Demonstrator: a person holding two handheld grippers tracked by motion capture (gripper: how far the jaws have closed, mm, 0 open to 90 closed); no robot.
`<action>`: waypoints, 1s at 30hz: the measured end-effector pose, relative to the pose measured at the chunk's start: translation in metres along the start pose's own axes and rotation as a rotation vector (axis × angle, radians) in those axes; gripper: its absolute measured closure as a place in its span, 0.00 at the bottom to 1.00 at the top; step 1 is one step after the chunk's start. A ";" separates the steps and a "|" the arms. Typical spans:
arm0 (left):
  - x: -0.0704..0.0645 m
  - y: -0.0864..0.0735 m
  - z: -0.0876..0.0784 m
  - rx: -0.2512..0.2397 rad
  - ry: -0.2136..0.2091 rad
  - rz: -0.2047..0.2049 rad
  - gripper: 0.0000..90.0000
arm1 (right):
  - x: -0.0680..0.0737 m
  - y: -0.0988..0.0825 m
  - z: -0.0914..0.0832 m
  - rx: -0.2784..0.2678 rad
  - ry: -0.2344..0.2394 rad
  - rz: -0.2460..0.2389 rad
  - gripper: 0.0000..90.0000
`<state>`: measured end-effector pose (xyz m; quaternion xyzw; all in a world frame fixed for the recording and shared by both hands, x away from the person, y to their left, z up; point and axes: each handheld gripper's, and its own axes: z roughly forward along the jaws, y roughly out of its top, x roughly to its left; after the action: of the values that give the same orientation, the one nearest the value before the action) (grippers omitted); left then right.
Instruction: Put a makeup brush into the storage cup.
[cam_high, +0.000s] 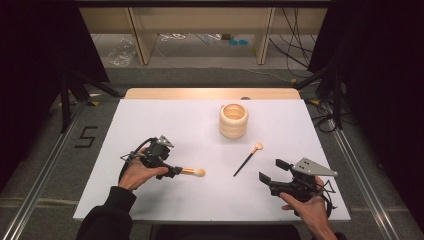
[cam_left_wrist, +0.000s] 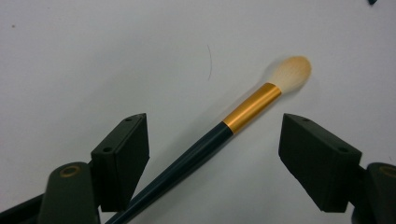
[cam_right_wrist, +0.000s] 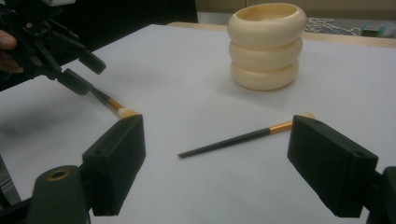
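Jaws of the left gripper (cam_left_wrist: 215, 151) stand wide apart in the left gripper view, with white table surface (cam_left_wrist: 93, 56) visible between them. Between these jaws lies a makeup brush with a dark handle, a gold ferrule and a pale rounded bristle head (cam_left_wrist: 243, 112). Its handle runs diagonally from beside the left-hand jaw, at the bottom of that view, up toward the right; the bristle head lies beyond the jaw tips. Whether the handle touches the left-hand jaw cannot be told. In the high view the left gripper (cam_high: 175, 171) sits at the near left of the table, held by the person's left hand (cam_high: 139, 172), and the same brush (cam_high: 195, 172) projects from it to the right.

Jaws of the right gripper (cam_right_wrist: 215, 161) are likewise spread and hold nothing. A second, thinner brush with a black handle, gold ferrule and pale tip (cam_right_wrist: 243, 136) lies flat on the table ahead of them, apart from both jaws. In the high view this brush (cam_high: 248, 159) lies between the two grippers, nearer the right gripper (cam_high: 270, 172), which the right hand (cam_high: 310, 207) holds.

A cream-coloured holder shaped as three stacked rings (cam_high: 233, 120) stands upright farther back, near the table centre, well apart from both brushes.
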<state>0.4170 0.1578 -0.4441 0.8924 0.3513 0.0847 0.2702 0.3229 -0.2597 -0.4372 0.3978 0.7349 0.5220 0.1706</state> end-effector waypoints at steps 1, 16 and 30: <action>0.000 0.001 0.003 0.036 -0.011 0.028 0.29 | 0.000 0.000 0.001 -0.014 0.003 0.003 0.23; 0.003 0.004 0.015 0.142 -0.010 0.053 0.47 | 0.000 0.000 0.001 0.006 0.007 -0.009 0.24; 0.003 0.008 0.019 0.215 -0.010 0.088 0.69 | 0.001 -0.001 0.002 0.008 0.016 -0.010 0.25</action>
<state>0.4303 0.1466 -0.4554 0.9312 0.3176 0.0540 0.1705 0.3233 -0.2577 -0.4389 0.3905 0.7403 0.5216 0.1656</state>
